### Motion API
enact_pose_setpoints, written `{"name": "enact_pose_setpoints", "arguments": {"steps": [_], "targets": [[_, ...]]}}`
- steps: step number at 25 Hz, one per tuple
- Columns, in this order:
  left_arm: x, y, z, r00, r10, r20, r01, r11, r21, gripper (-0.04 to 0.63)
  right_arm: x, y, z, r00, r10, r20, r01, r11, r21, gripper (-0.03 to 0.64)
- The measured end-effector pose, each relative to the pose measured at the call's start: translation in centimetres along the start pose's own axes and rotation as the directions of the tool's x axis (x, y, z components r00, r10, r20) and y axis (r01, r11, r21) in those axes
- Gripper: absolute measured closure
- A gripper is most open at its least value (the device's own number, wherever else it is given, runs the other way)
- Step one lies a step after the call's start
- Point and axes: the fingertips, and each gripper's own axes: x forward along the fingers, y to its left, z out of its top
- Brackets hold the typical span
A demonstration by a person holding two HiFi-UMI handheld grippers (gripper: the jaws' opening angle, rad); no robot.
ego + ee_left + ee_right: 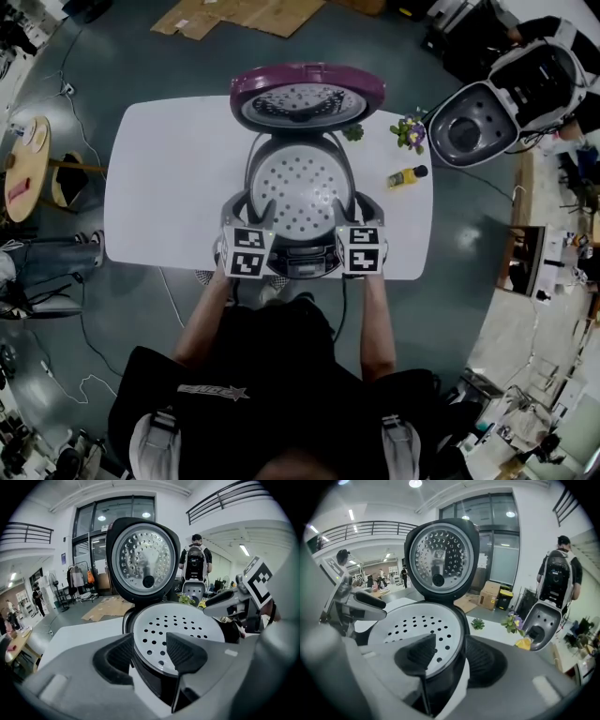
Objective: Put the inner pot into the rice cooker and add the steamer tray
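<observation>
- Steamer tray (pixel 298 187) sits level in the mouth of the rice cooker (pixel 300 262), which stands at the near edge of the white table (pixel 169 178) with its lid (pixel 307 96) swung up behind.
- We cannot see the inner pot; we judge that it lies under the tray, so the task looks close to finished.
- Our left gripper (pixel 150 641) has its jaws spread, one pad over the tray's holes and one outside the rim, neither pressing.
- Our right gripper (pixel 450 644) mirrors it on the other side, jaws apart astride the rim, gripping nothing.
- We judge the tray light, thin and stiff, with a smooth finish that could slip between pads.
- If it needs reseating, we would pinch the rim at two opposite points, as the grippers now stand, and keep it level so it does not wedge.
- A small yellow bottle (pixel 407 175) and a sprig of flowers (pixel 410 129) stand well apart from the cooker, towards the table's right end.
</observation>
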Motion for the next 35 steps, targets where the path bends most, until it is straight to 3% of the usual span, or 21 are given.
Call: {"name": "enact_pose_setpoints", "arguments": {"steps": [8, 12, 19, 23, 26, 31, 35], "targets": [[-1.9, 0.7, 2.0, 0.996, 0.03, 0.08, -0.03, 0.999, 0.009, 0.371, -2.2, -0.4, 1.7, 0.997, -0.031, 0.078, 0.029, 0.999, 0.023, 0.417], [-4.1, 1.6, 5.0, 0.98, 0.041, 0.195, -0.047, 0.999, 0.028, 0.384, -4.6, 0.0, 4.2, 0.981, -0.061, 0.183, 0.056, 0.998, 0.035, 0.417], [-8.3, 1.3, 9.4, 0.924, 0.033, 0.381, -0.054, 0.998, 0.045, 0.447, -10.9, 0.0, 8.5, 0.899, -0.119, 0.422, 0.091, 0.992, 0.087, 0.424], [-10.7, 1.1, 11.0, 0.875, 0.019, 0.484, -0.059, 0.996, 0.068, 0.495, -13.8, 0.3, 9.4, 0.849, -0.159, 0.503, 0.131, 0.987, 0.091, 0.473], [-12.2, 1.2, 11.2, 0.856, 0.02, 0.516, -0.075, 0.994, 0.085, 0.519, -15.8, 0.7, 9.5, 0.806, -0.196, 0.559, 0.179, 0.98, 0.085, 0.526], [-13.5, 1.4, 10.0, 0.849, 0.001, 0.529, -0.069, 0.992, 0.109, 0.557, -17.3, 1.8, 8.1, 0.777, -0.23, 0.586, 0.202, 0.973, 0.113, 0.582], [-13.7, 1.7, 7.9, 0.871, 0.004, 0.491, -0.063, 0.993, 0.103, 0.571, -17.7, 2.1, 6.2, 0.784, -0.243, 0.571, 0.203, 0.97, 0.134, 0.603]]}}
